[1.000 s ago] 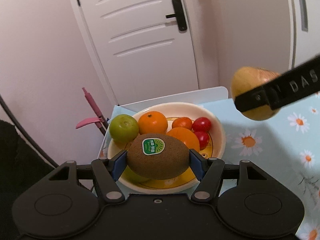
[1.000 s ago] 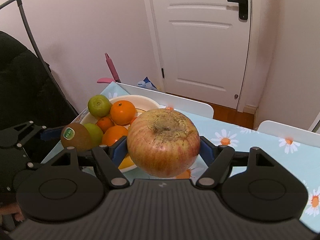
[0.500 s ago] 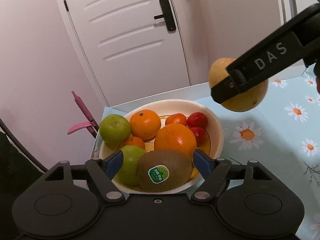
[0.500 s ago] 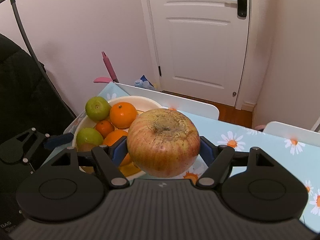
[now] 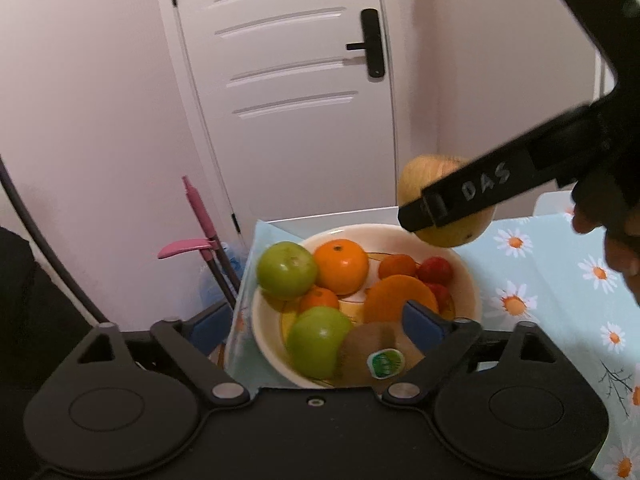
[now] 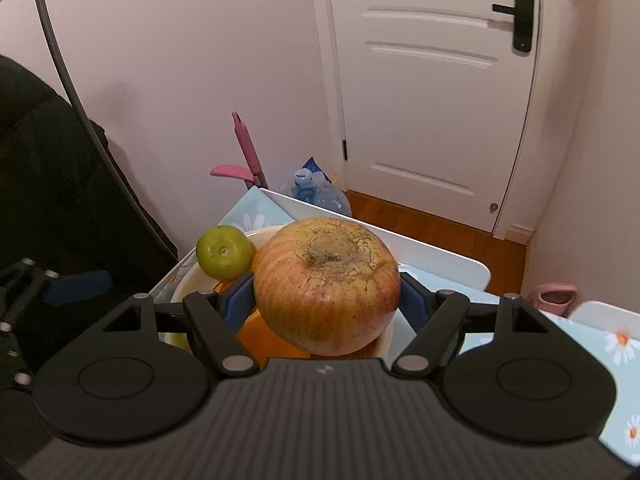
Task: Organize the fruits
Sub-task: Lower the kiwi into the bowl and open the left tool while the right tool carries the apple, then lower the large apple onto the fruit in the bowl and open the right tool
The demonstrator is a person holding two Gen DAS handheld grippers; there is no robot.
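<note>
A cream bowl (image 5: 466, 276) holds green fruits (image 5: 286, 268), oranges (image 5: 340, 266), small red tomatoes (image 5: 438, 268) and a brown kiwi (image 5: 376, 350) with a green sticker at its near edge. My left gripper (image 5: 316, 326) hangs over that near edge. Its jaws are opening wide and its pads press on nothing; the kiwi lies loose in the bowl beneath them. My right gripper (image 6: 326, 296) is shut on a big red-yellow apple (image 6: 326, 284). It holds the apple (image 5: 444, 200) in the air above the bowl's far right rim.
The bowl stands at the corner of a table with a daisy-print cloth (image 5: 560, 300). A white chair back (image 6: 400, 248) lines the far edge. Beyond it are a pink-handled tool (image 5: 200, 220), a water bottle (image 6: 318, 192) and a white door. A hand (image 5: 616, 248) grips the right tool.
The left gripper let go of the kiwi, which now lies in the bowl, then opened wider and drew back. The right gripper carried the apple leftward over the bowl.
</note>
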